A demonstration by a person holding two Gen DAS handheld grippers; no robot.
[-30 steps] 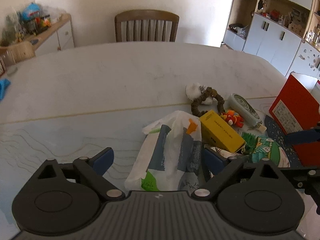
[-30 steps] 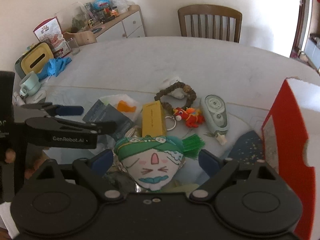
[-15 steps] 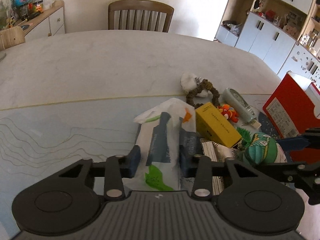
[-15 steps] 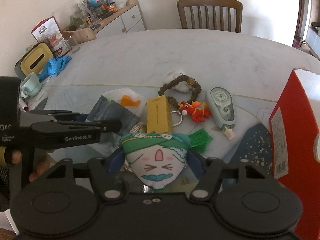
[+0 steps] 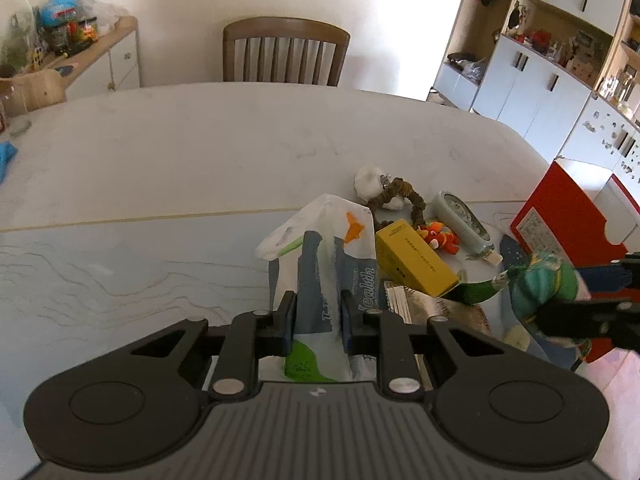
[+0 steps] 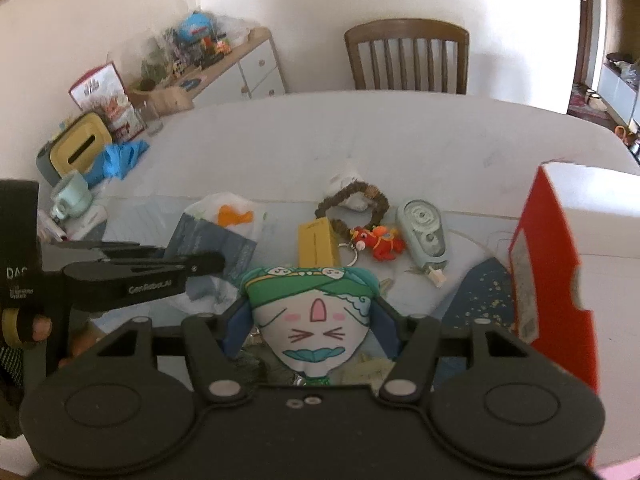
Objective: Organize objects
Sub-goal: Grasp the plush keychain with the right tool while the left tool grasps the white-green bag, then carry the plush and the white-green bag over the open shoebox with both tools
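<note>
From the left wrist, the left gripper (image 5: 316,320) was closing its fingers on the plastic bag (image 5: 320,264) – long axis running straight ahead over the counter (image 5: 200,160) – while, from the right wrist, the right gripper (image 6: 310,326) was closing on the plush doll (image 6: 312,320), the red box (image 6: 548,264) just to its right.

A wooden chair (image 5: 286,54) stood behind the pale table (image 5: 200,152); a sideboard (image 5: 108,56) left, white cabinets (image 5: 532,88) right, walls brightly lit.

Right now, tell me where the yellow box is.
The yellow box lies on the table mid-frame in the right wrist view, between the plastic bag on its left and the red fish keychain on its right.
</note>
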